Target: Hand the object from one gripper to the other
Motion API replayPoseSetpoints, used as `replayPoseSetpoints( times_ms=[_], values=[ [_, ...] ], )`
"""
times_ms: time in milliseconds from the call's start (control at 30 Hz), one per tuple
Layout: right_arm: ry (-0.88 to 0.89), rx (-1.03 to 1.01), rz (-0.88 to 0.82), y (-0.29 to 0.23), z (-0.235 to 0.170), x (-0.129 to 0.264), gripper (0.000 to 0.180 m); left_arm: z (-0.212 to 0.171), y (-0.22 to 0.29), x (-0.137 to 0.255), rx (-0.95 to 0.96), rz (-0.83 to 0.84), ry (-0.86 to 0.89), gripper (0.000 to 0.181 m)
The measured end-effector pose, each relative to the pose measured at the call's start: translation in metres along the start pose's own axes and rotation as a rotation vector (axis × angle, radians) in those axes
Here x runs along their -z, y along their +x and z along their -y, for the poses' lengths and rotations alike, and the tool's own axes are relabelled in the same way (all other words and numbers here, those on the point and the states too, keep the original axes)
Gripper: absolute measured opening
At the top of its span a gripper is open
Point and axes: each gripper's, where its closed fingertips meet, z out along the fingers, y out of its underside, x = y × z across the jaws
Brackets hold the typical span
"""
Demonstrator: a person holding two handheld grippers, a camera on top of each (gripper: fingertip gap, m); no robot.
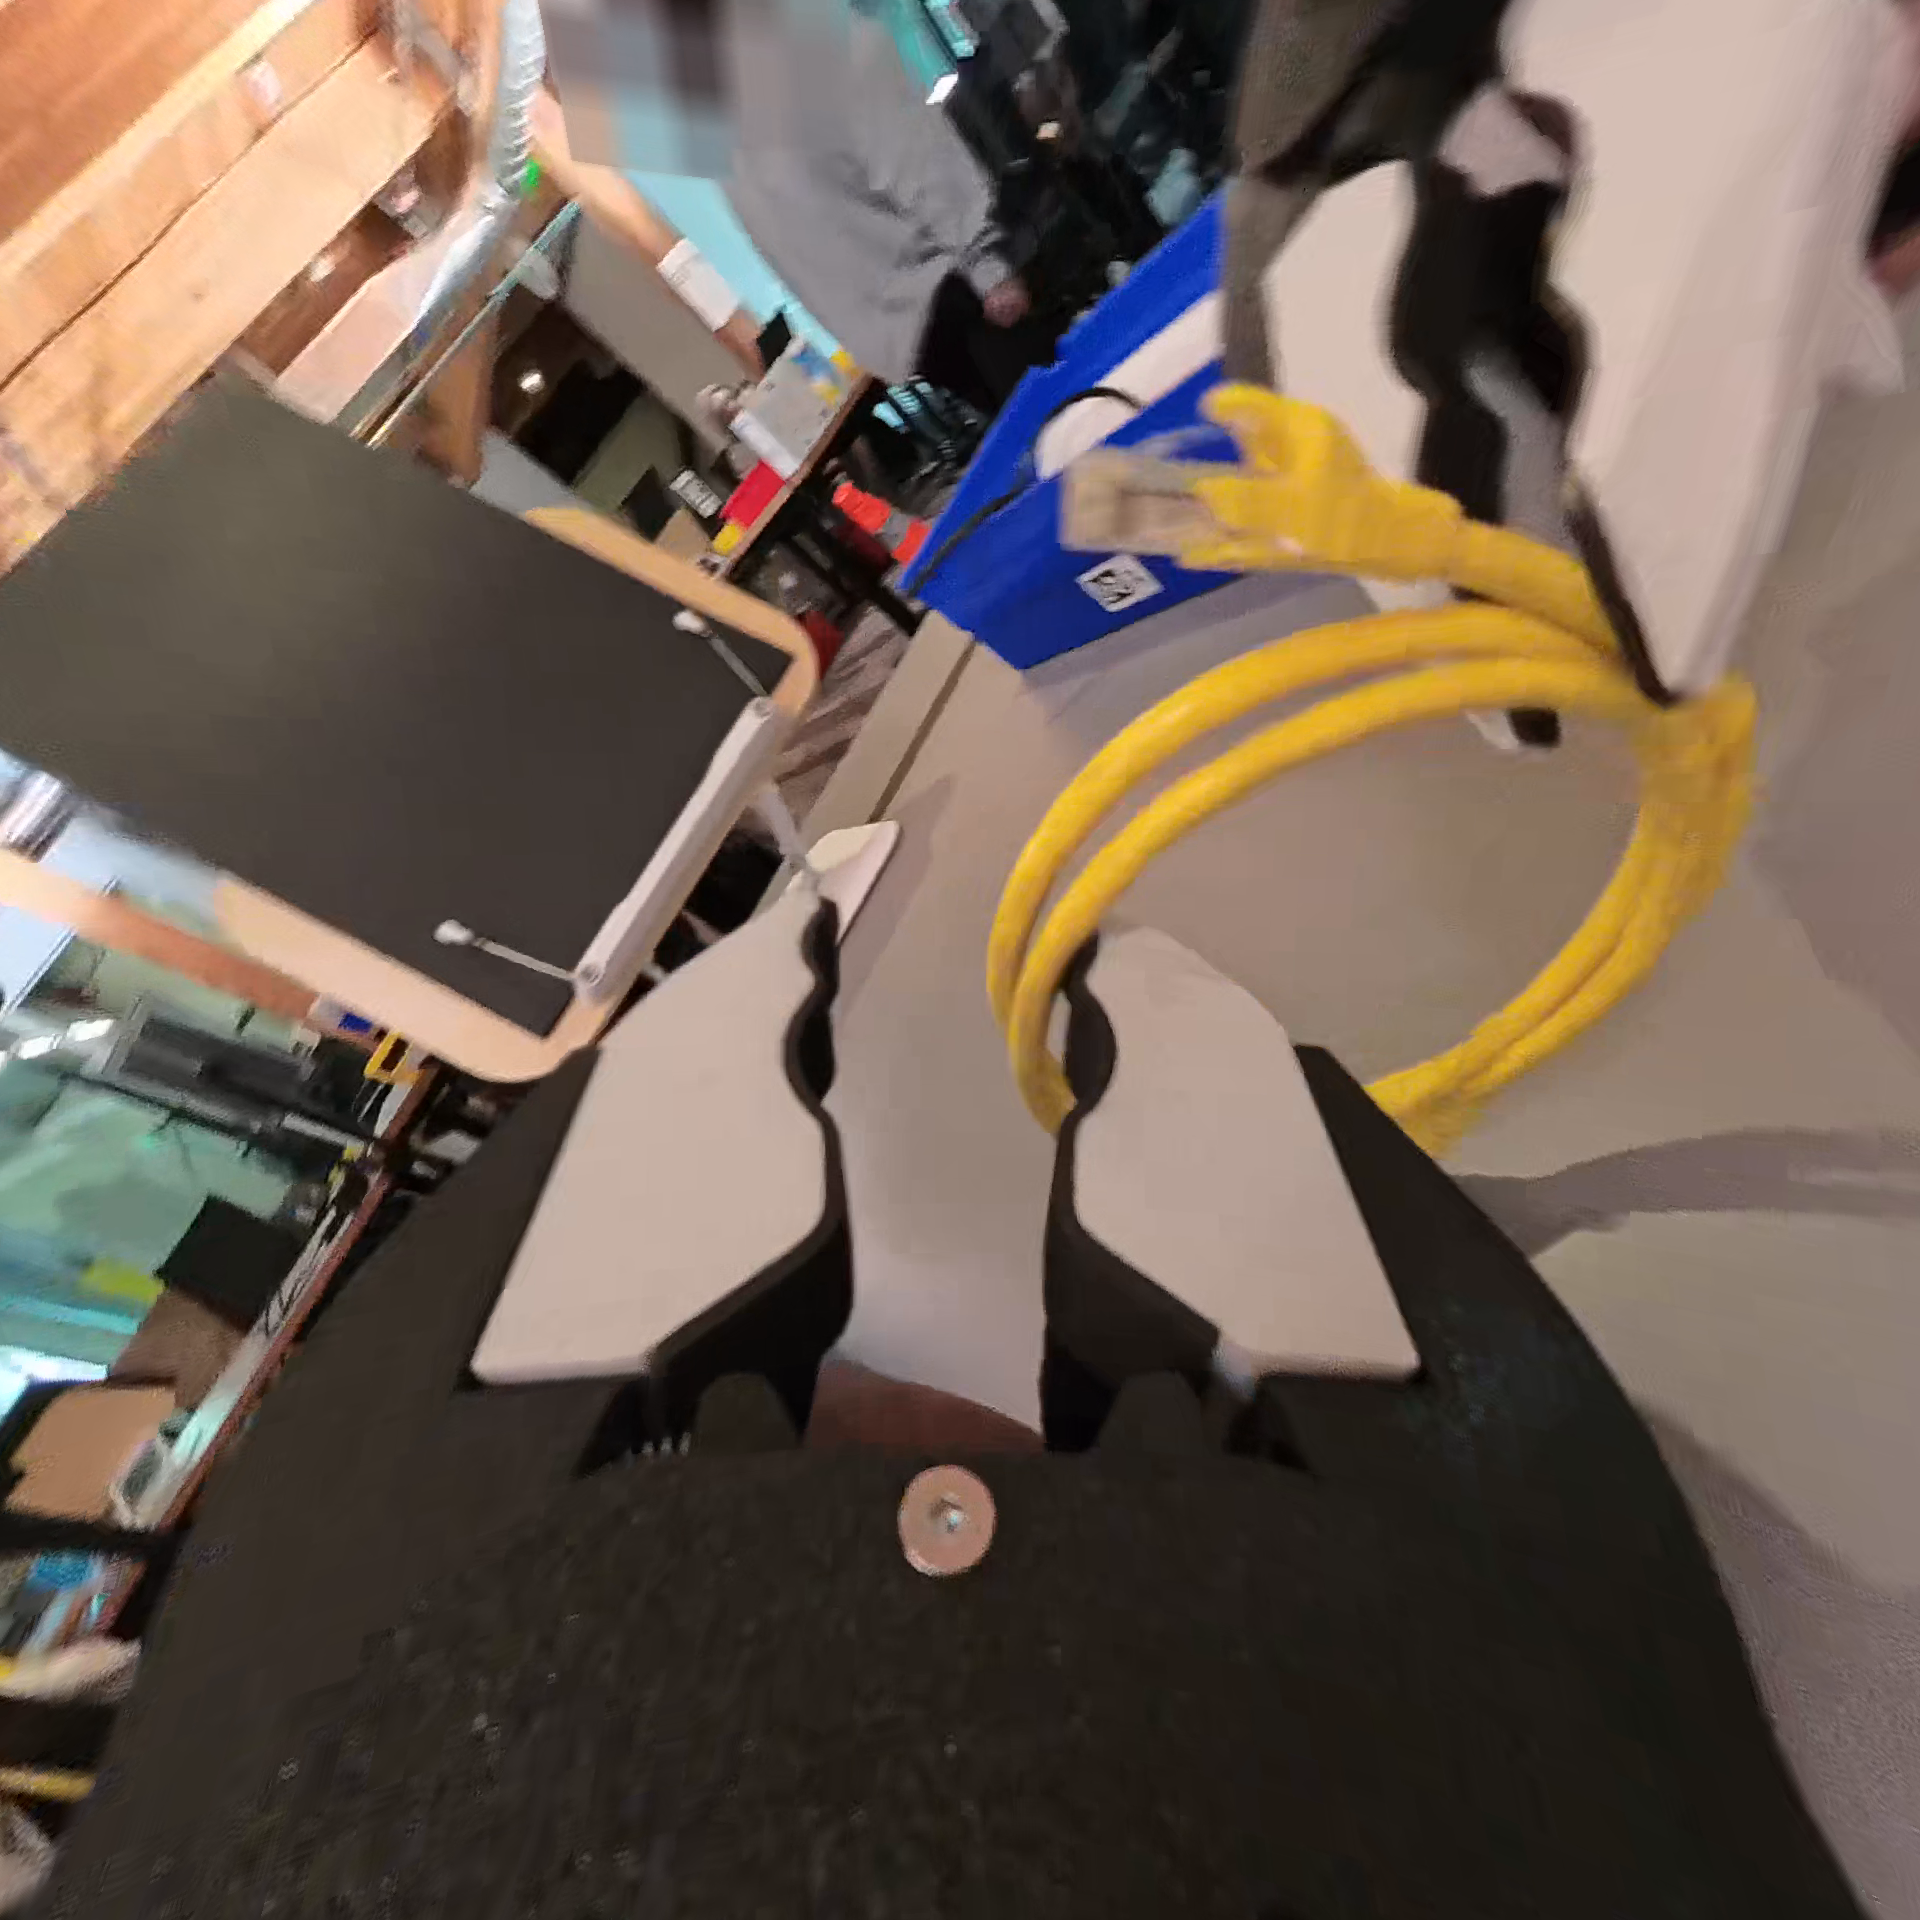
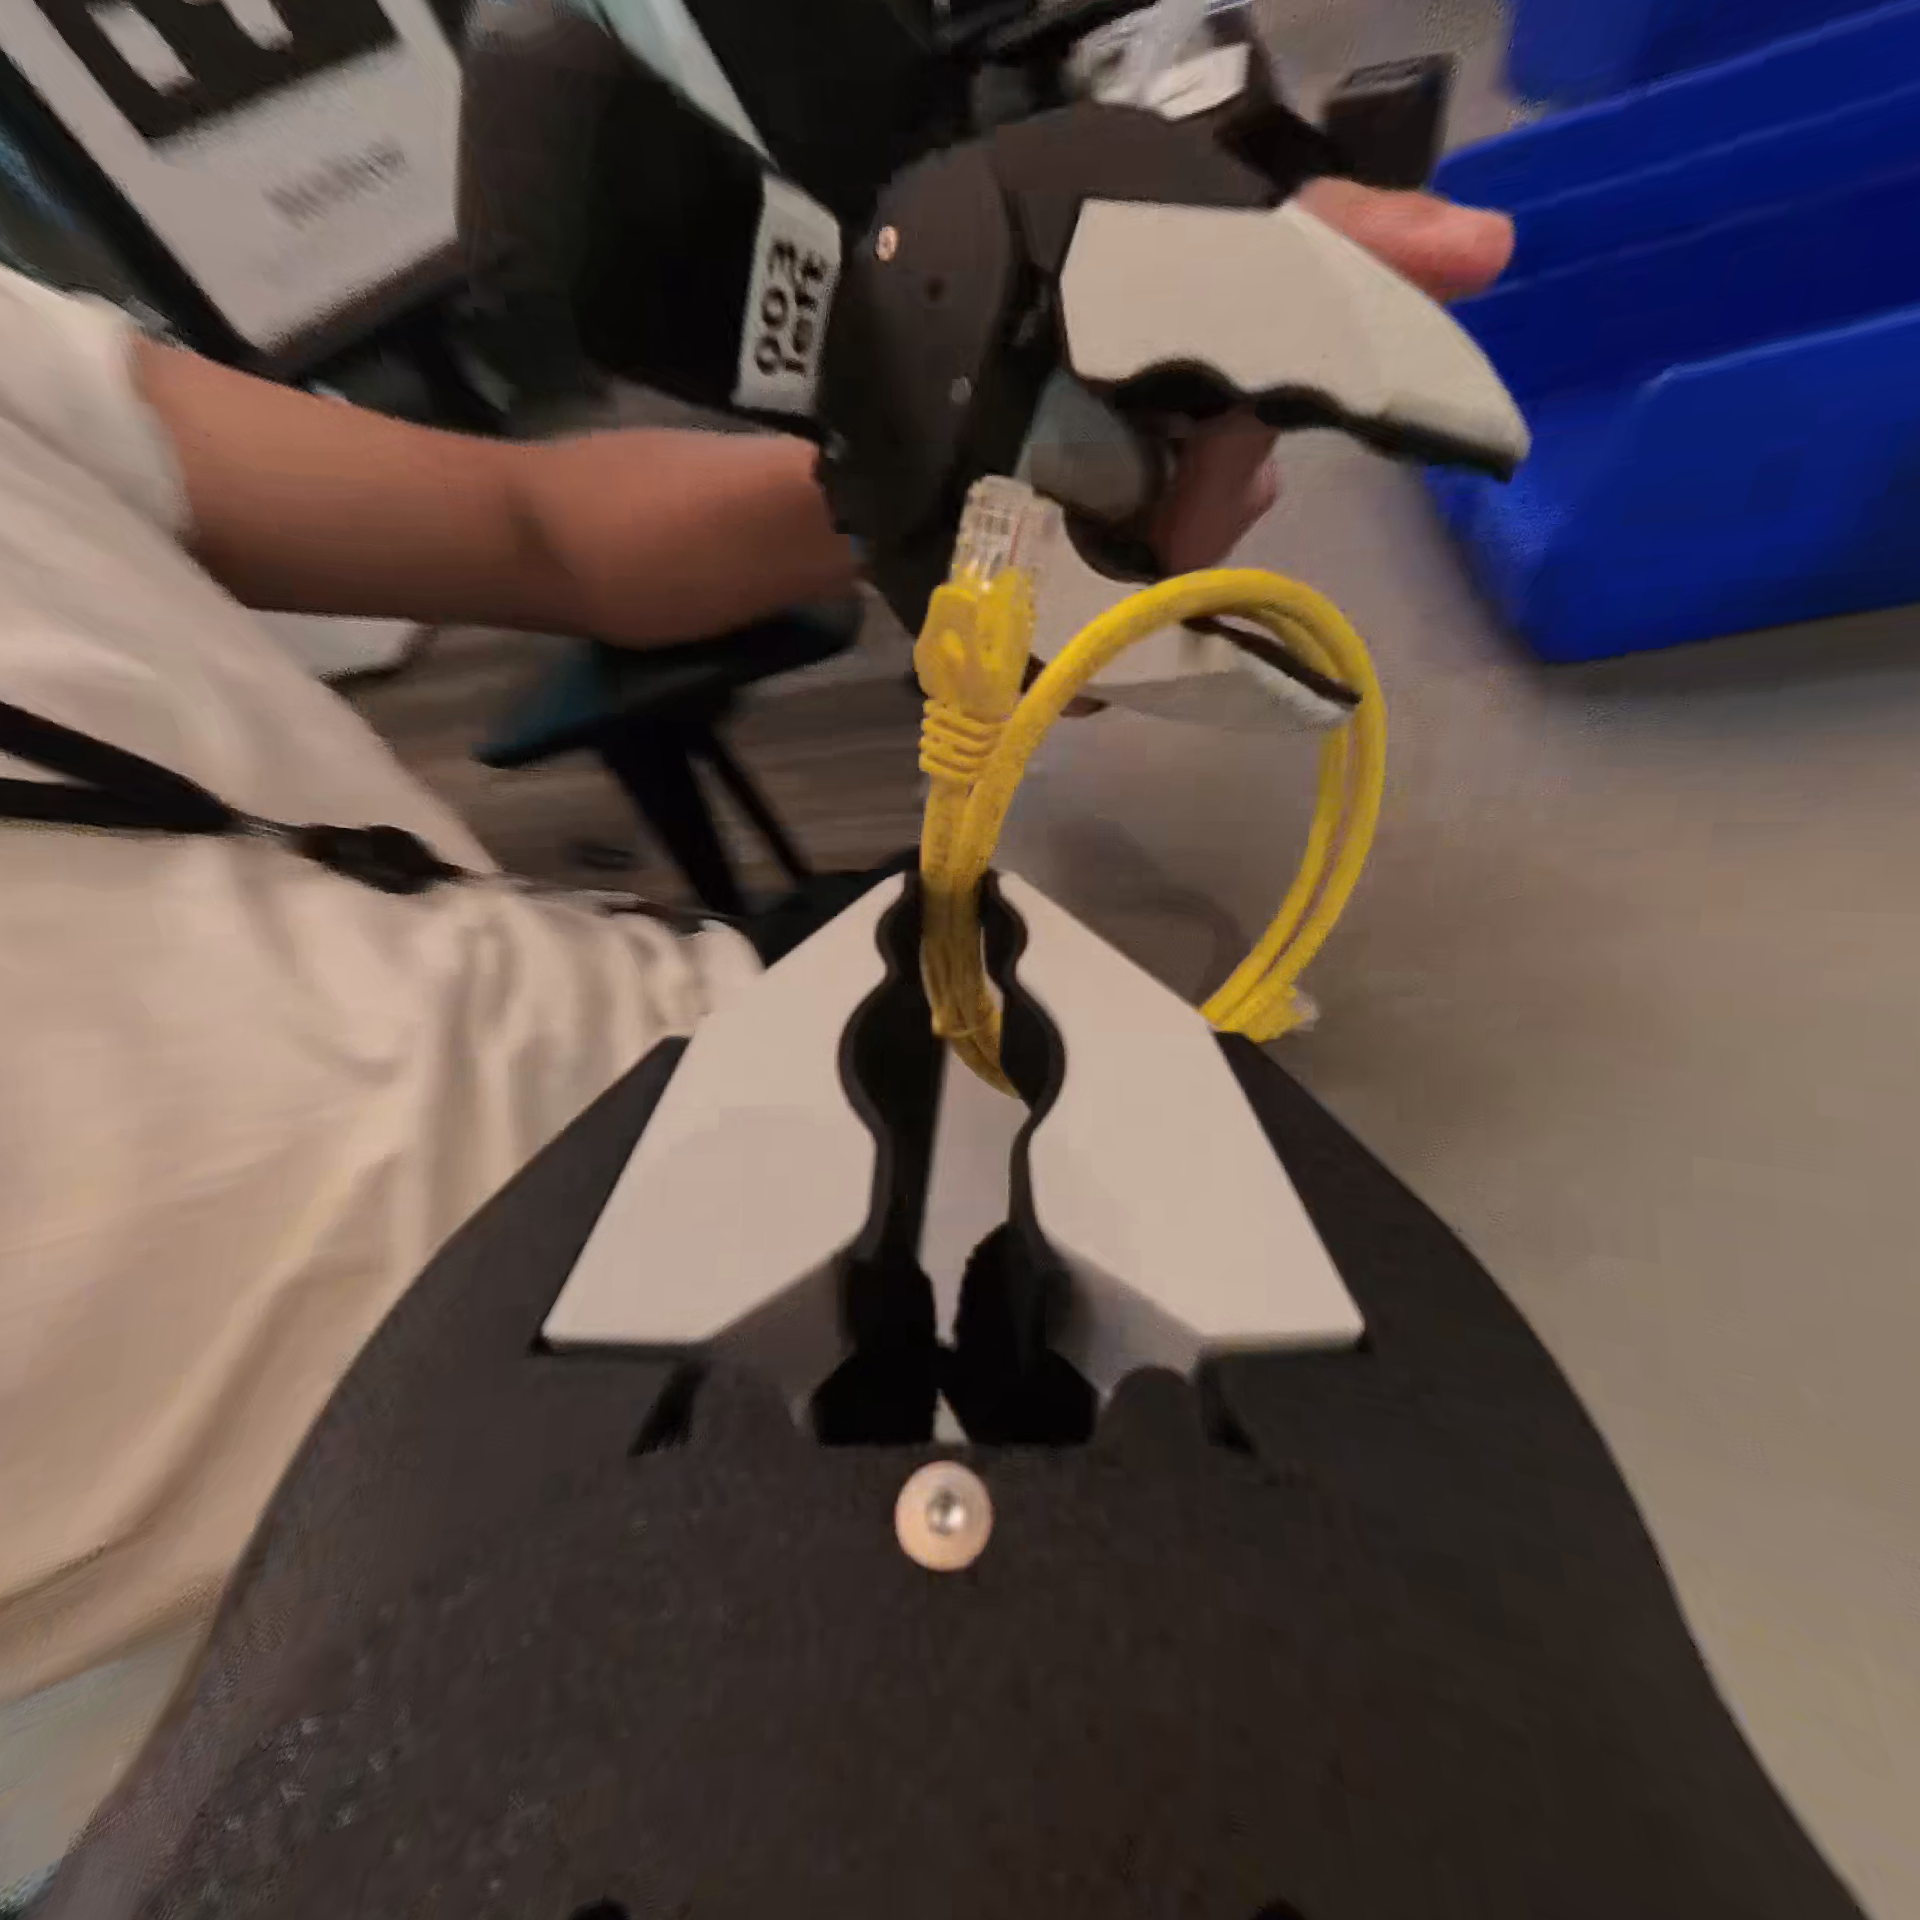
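Cable (image 2: 961,935) pinched by right gripper (image 2: 954,894); left gripper (image 1: 951,935) gapes, left view.

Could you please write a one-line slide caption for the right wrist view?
Right tongs shut on a coiled yellow network cable; the open left tongs straddle its far loop above the grey table.

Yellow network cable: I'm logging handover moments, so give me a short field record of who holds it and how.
object: coiled yellow network cable with clear plug
right gripper: shut on the coil beside the plug
left gripper: open; one finger passes through the loop, not clamping
surface: grey table
nearby: blue bin
handover stage: cable in right gripper only
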Motion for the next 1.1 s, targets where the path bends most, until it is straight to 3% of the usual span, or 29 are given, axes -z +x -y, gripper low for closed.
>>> replayPoseSetpoints(
  times_ms=[100,233,333,400,567,667,767,933,1000,1100],
  values=[
    [0.042,-0.081,0.075,-0.003,0.002,0.003,0.011,0.005,0.013,0.000,-0.062,-0.023,0.030,0.006],
    [0.090,-0.039,0.025,0.005,0.006,0.005,0.013,-0.001,0.007,-0.003,-0.001,-0.021,-0.008,0.005],
    [0.246,0.136,-0.109,0.018,0.025,0.017,0.044,-0.013,-0.007,-0.003,0.141,-0.009,-0.038,0.005],
    [0.328,0.247,-0.249,0.031,0.033,0.033,0.046,-0.021,-0.022,-0.001,0.302,0.001,-0.038,0.005],
    [0.387,0.424,-0.812,0.089,0.037,0.077,0.049,-0.020,-0.049,0.007,0.754,-0.047,0.094,0.005],
    [0.449,0.472,-0.964,0.089,0.041,0.053,0.053,-0.009,-0.057,0.010,0.913,-0.074,0.193,0.005],
    [0.413,0.589,-1.004,0.079,0.051,0.019,0.059,0.005,-0.053,0.012,1.007,-0.153,0.266,0.005],
    [0.223,1.083,-1.096,0.059,0.051,-0.024,0.062,0.020,-0.048,0.014,1.253,-0.280,0.344,0.005],
    [0.242,1.132,-1.093,0.049,0.054,-0.033,0.064,0.024,-0.045,0.014,1.334,-0.326,0.375,0.005],
    [0.385,1.073,-1.115,0.035,0.072,-0.021,0.047,0.029,-0.039,0.012,1.412,-0.386,0.409,0.005]
  ],
)
